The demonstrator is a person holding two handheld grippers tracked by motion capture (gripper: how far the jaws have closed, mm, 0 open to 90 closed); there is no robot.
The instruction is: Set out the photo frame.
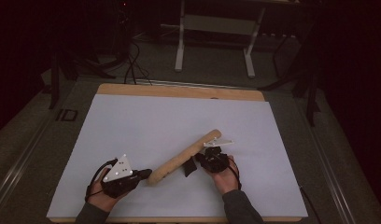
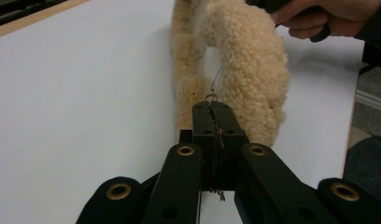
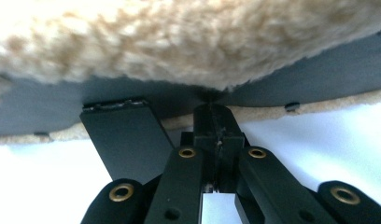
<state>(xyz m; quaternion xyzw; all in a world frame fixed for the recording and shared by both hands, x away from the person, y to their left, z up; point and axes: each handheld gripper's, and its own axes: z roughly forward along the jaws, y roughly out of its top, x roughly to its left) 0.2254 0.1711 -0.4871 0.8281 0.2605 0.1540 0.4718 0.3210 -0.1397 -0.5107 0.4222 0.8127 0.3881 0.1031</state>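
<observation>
High view: a long tan fleece-covered pad (image 1: 184, 157) lies aslant on the white sheet covering the wooden table (image 1: 146, 121), its near end low and left of centre, its far end up and to the right. The left gripper (image 1: 143, 175) sits at the near-left of the sheet, held in the person's left hand (image 1: 103, 192), with its tip against the pad's near end. The right gripper (image 1: 198, 161) is held in the right hand (image 1: 224, 177) just right of the pad's middle, with its tip at the pad's edge, and a short black strap (image 1: 189, 167) hangs from the pad beside it.

In the left gripper view the black jaws are pressed together with a thin wire or thread caught in the seam between them, and the curly fleece (image 2: 244, 65) stands touching just beyond their tip, folded so the pad runs away across the sheet.

In the right gripper view the jaws meet flat, closed, with their tip under the fleece edge; whether they pinch any of it I cannot tell. The pad's dark underside (image 3: 319, 74) and the flat black strap (image 3: 125, 135) show beside them.
</observation>
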